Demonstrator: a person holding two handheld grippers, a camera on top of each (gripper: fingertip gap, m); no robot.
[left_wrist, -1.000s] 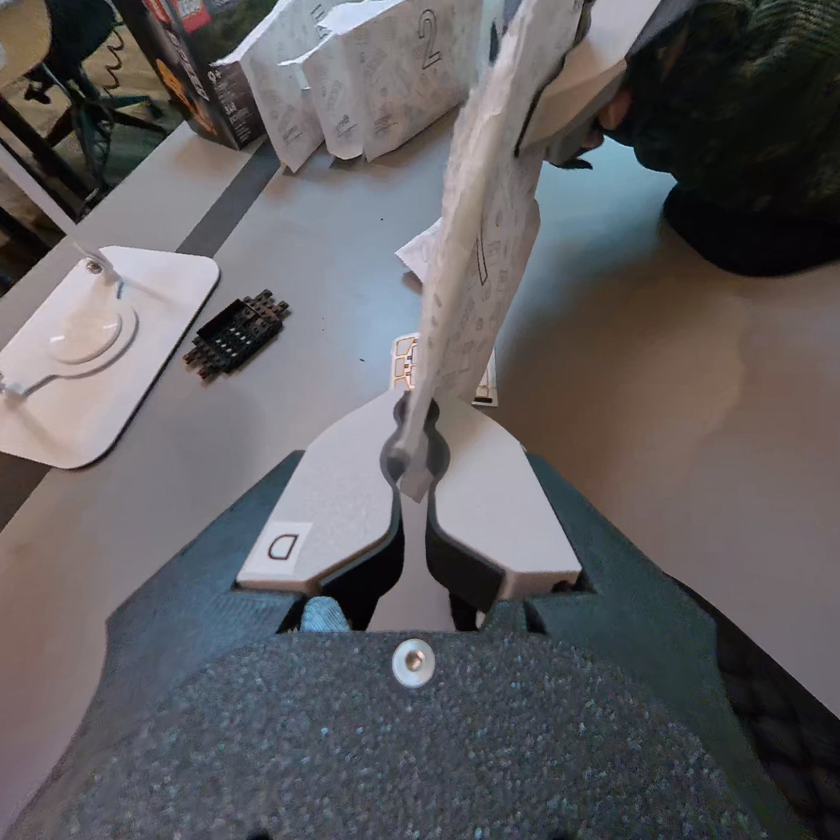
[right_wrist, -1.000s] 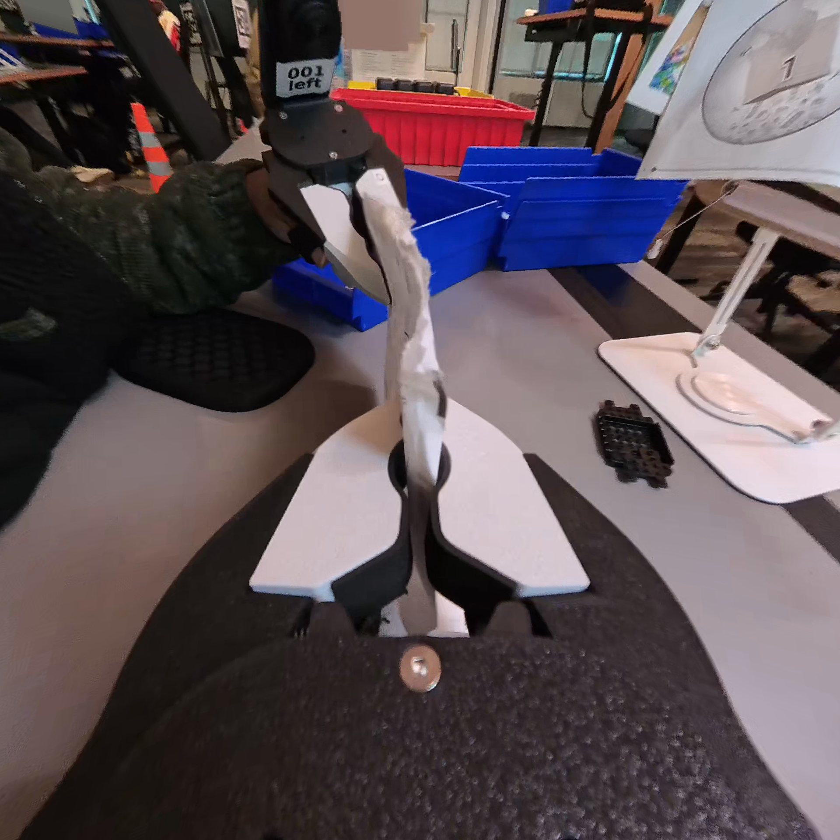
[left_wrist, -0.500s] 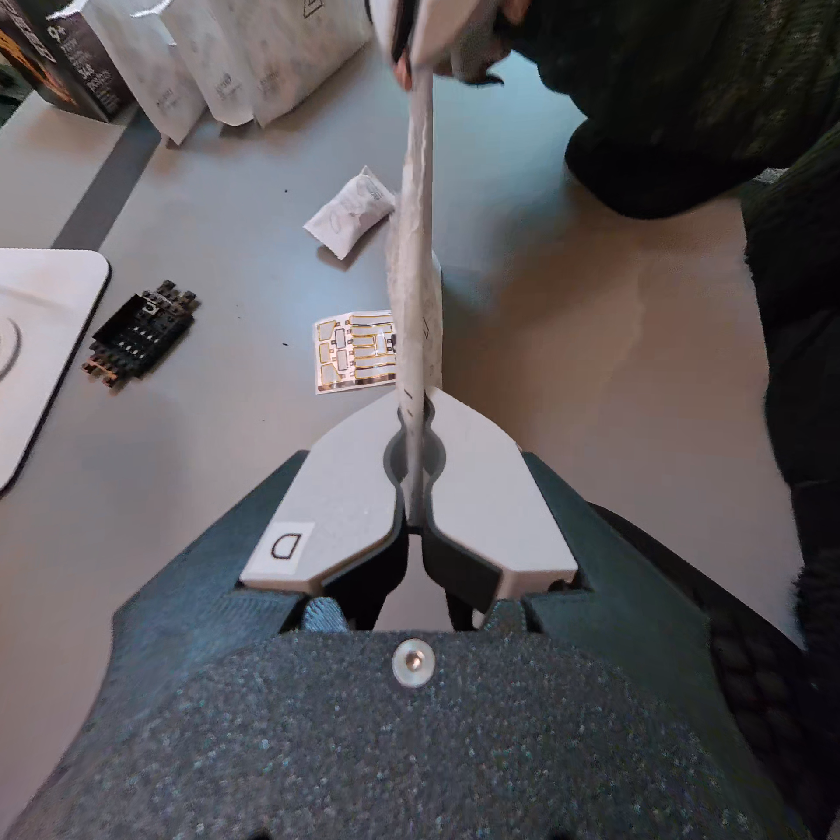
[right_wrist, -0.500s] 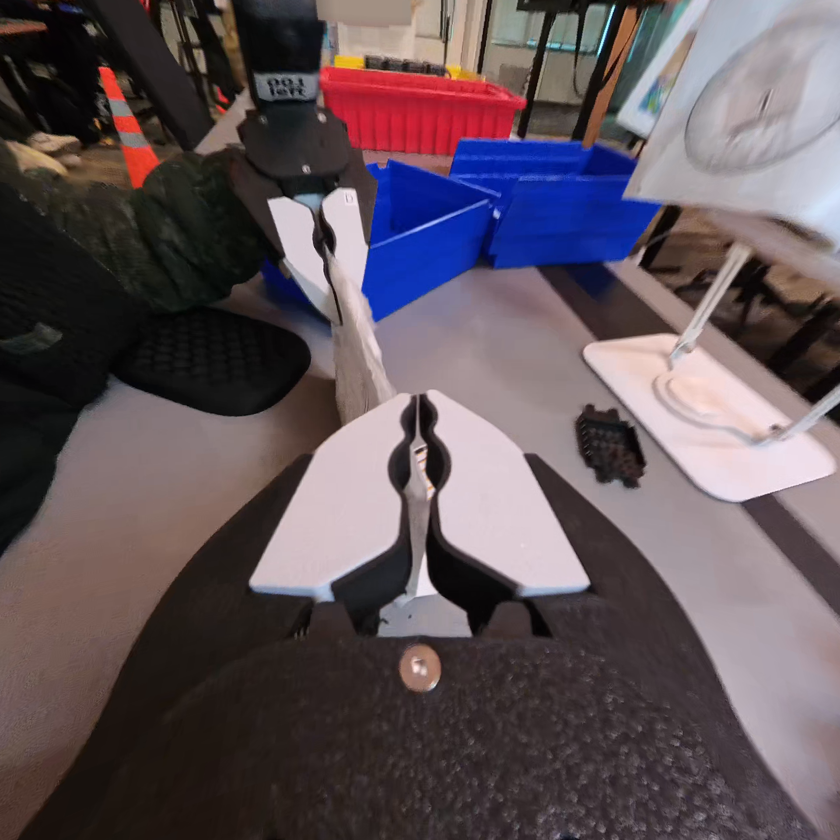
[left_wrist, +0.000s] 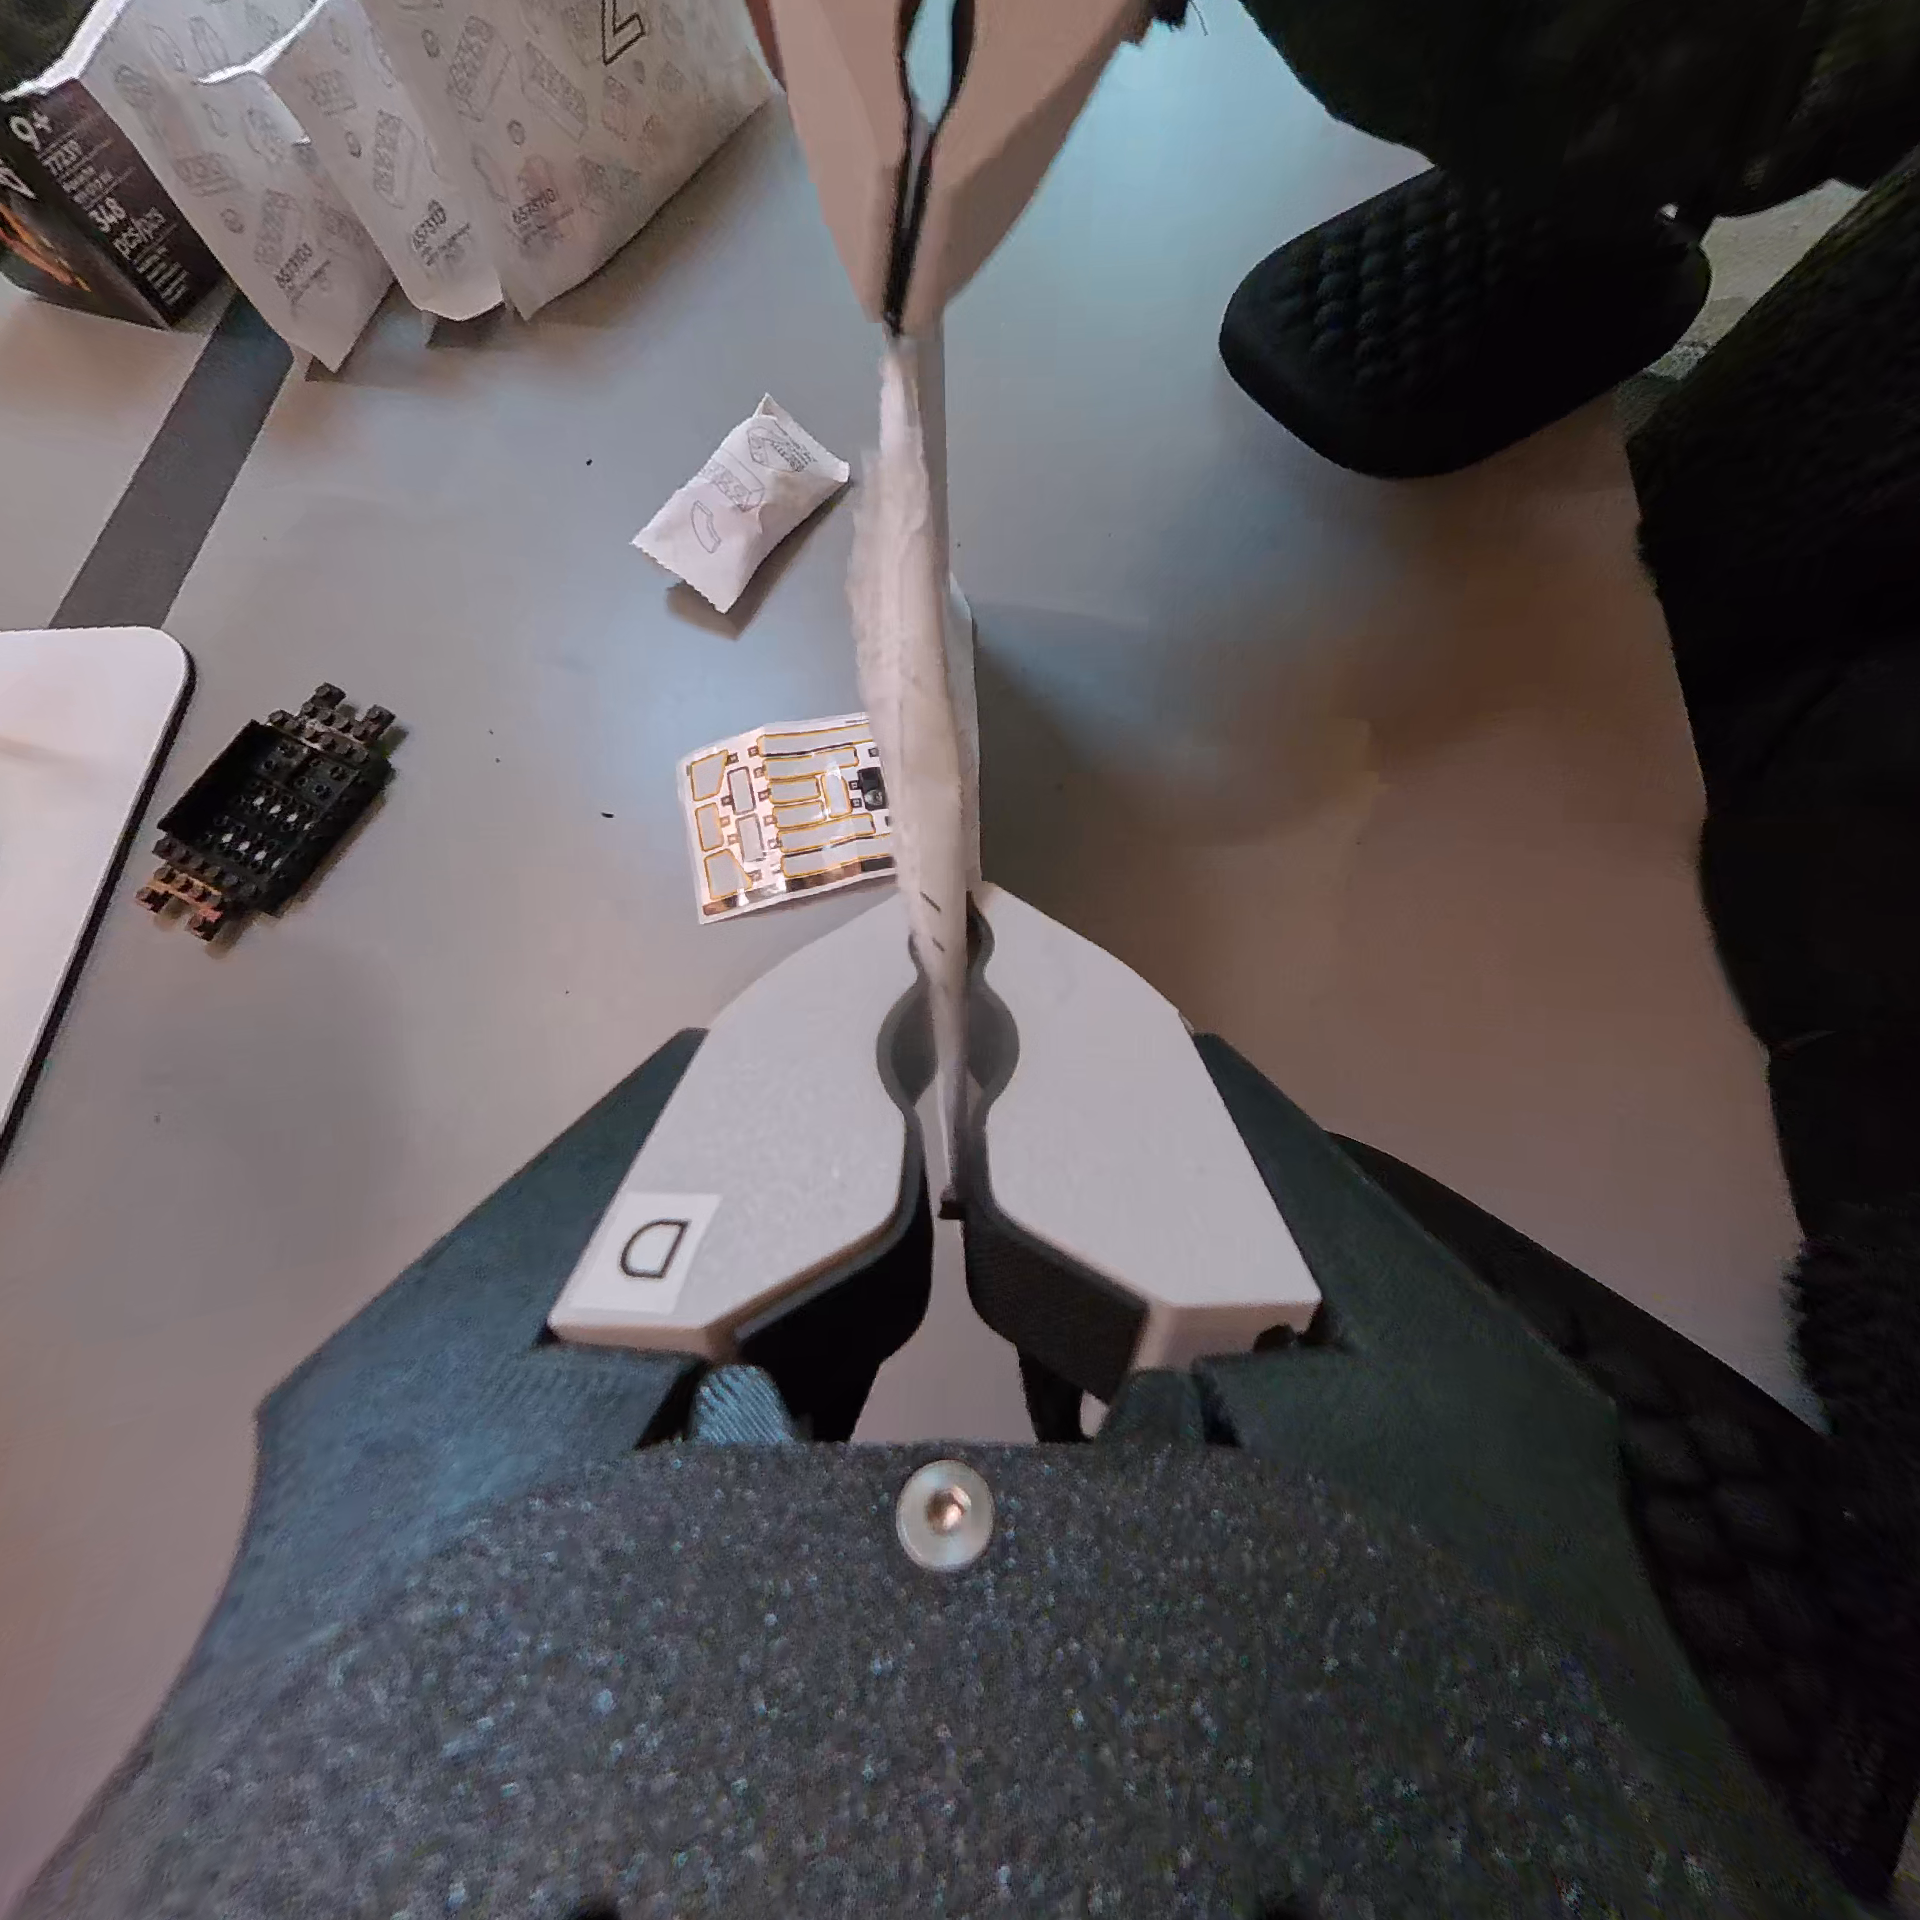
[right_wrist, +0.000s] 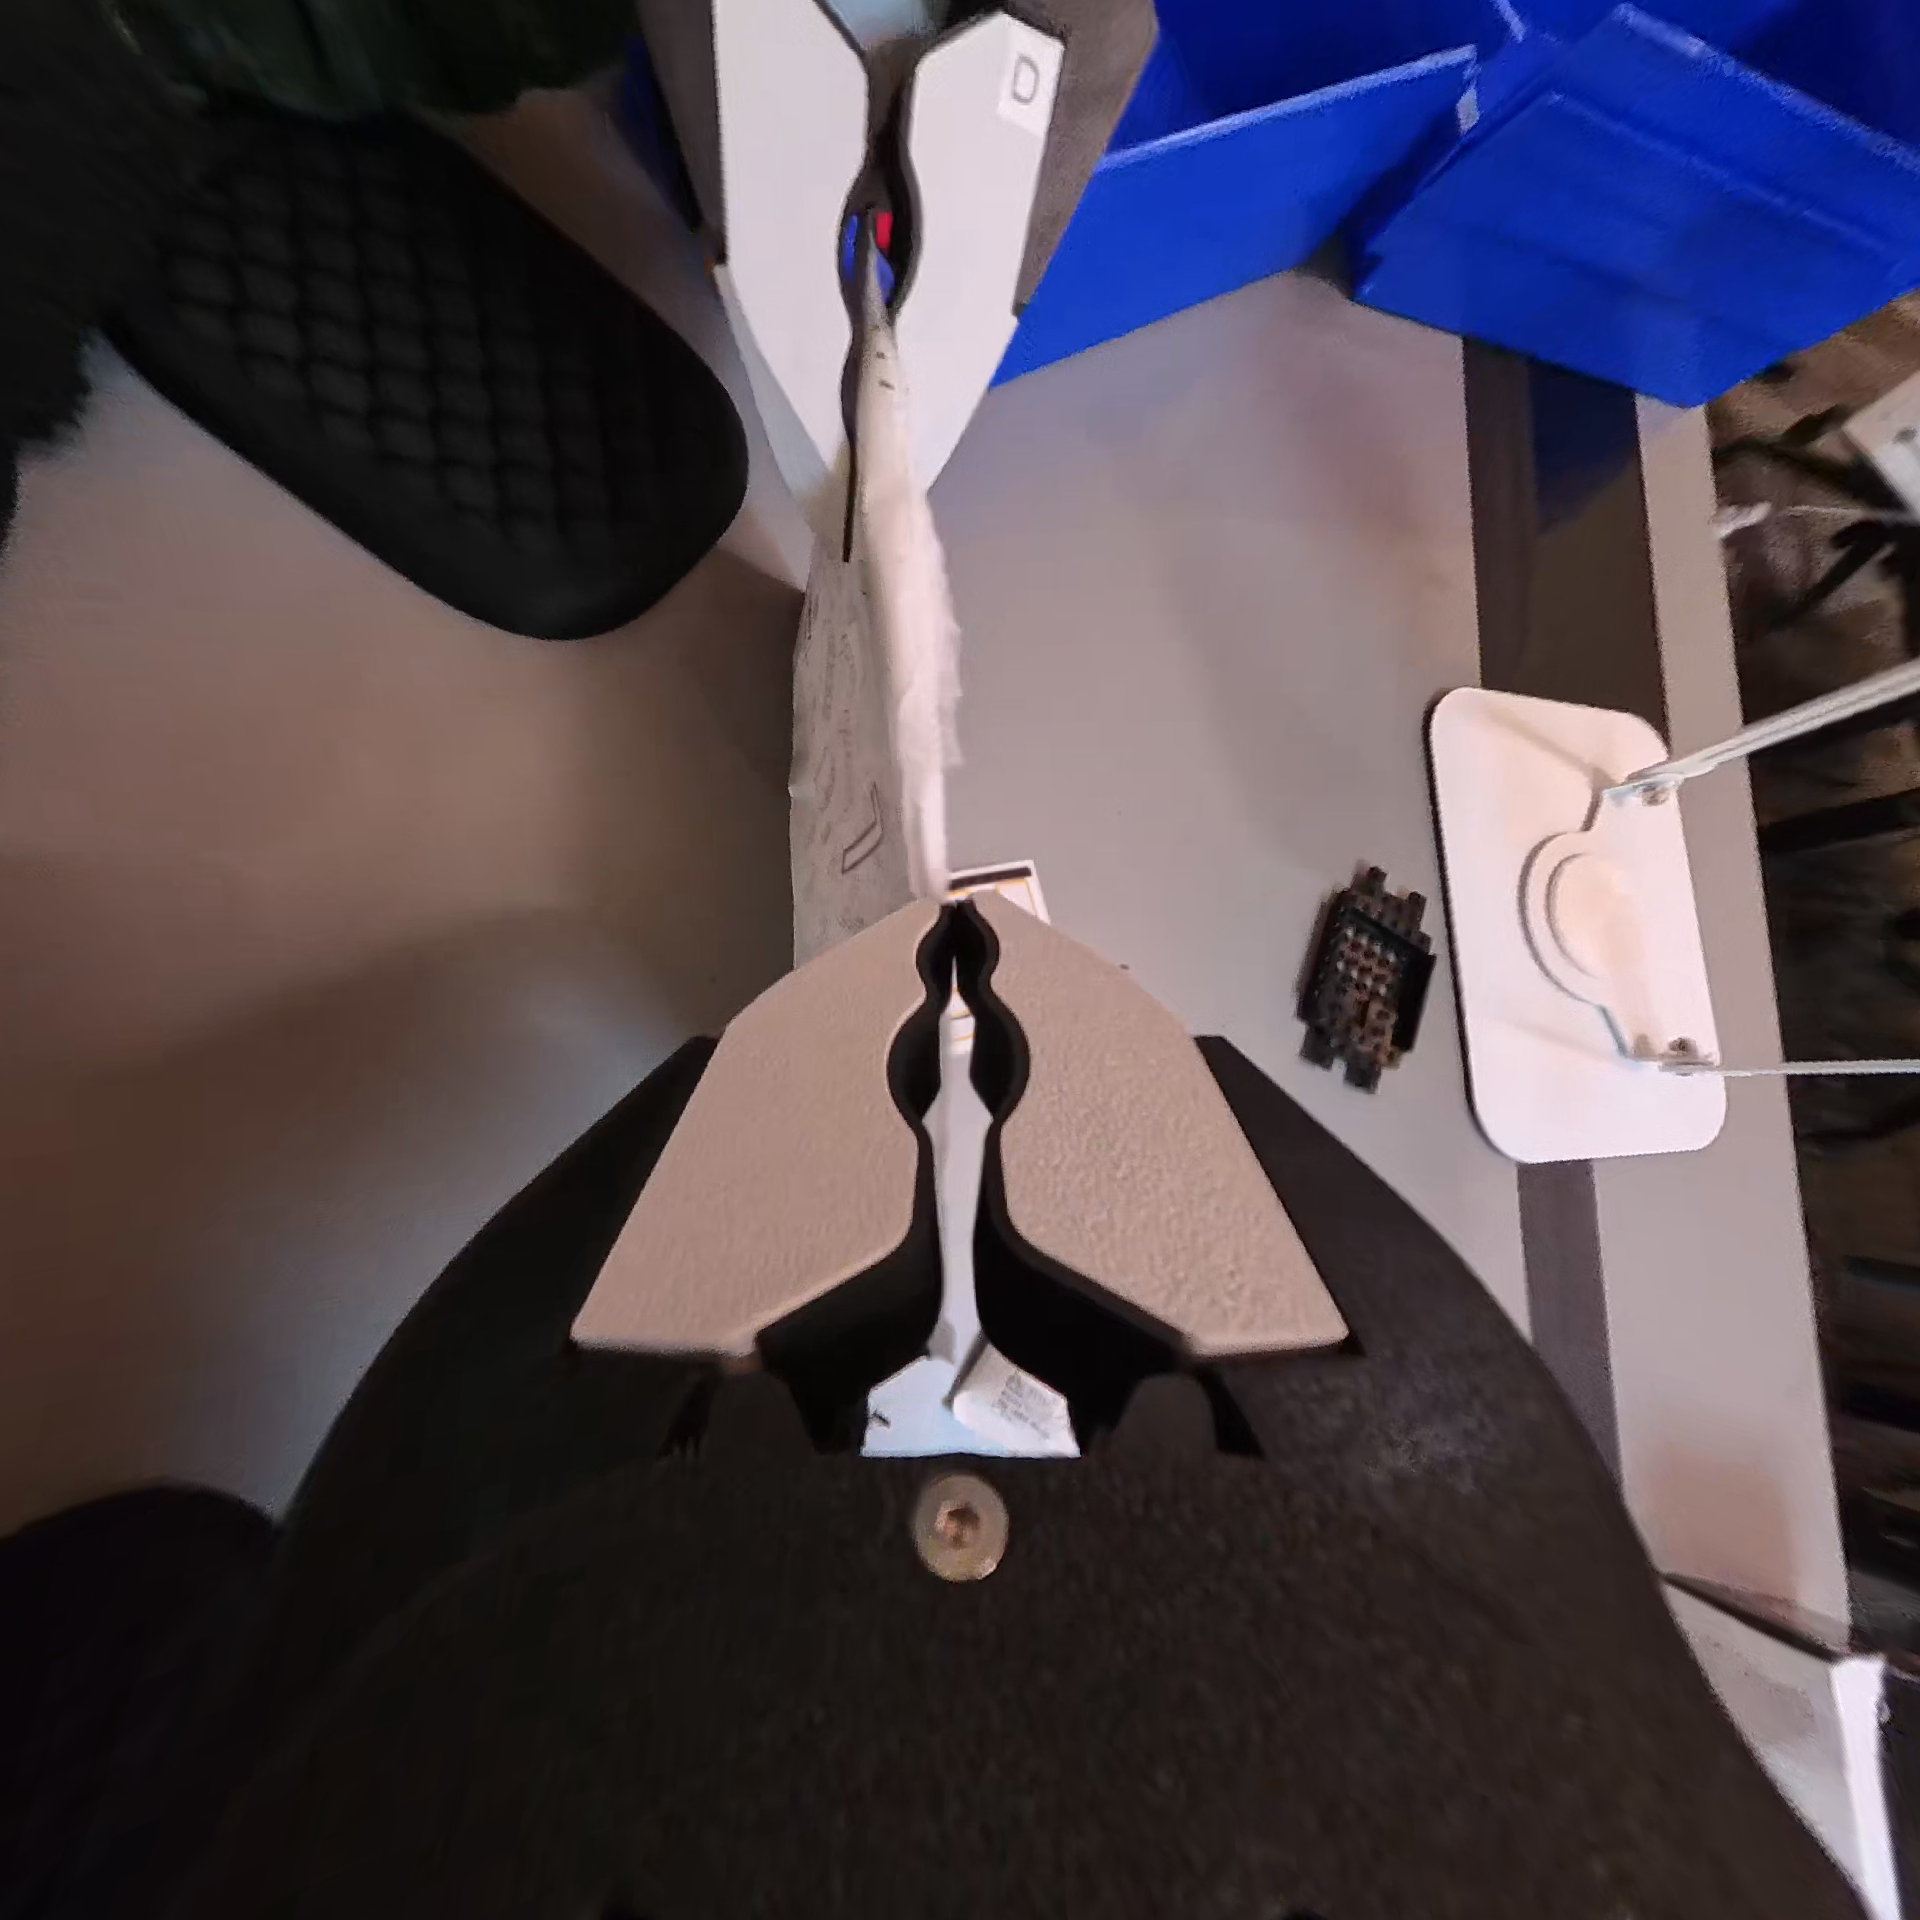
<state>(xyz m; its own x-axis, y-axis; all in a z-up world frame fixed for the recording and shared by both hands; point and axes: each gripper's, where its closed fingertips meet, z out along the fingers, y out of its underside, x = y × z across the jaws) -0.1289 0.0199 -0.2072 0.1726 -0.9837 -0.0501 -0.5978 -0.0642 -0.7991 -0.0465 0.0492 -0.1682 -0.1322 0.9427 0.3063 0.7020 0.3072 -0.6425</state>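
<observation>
Gripping one end of a white printed paper bag (left_wrist: 914, 665) in my left gripper (left_wrist: 948, 935), I have its jaws clenched on the paper, which runs edge-on through the notch between my pale fingers (left_wrist: 790, 1122). The bag stretches taut in the air above the grey table (left_wrist: 1299, 831) to my right gripper (left_wrist: 902, 312), whose tips pinch the far end. From the right wrist view, that right gripper (right_wrist: 954, 912) has its jaws nearly together, pinching the frayed end of the bag (right_wrist: 914, 665) at the very tips, and the left gripper (right_wrist: 871, 457) faces it from across.

Under the bag, flat on the table, lies a small sticker sheet with gold-outlined shapes (left_wrist: 790, 816). Beyond it, toward the far edge, sits a small white sealed paper packet (left_wrist: 740, 509). A black studded brick plate (left_wrist: 272, 805) lies toward the left edge, just beside a white flat stand base (left_wrist: 73, 790). A row of white printed paper bags (left_wrist: 416, 177) and a dark cardboard box (left_wrist: 78, 239) stand along the far left corner. A black quilted pad (left_wrist: 1455, 322) rests at the far right. The right wrist view also shows blue plastic bins (right_wrist: 1455, 187) at the table's edge.
</observation>
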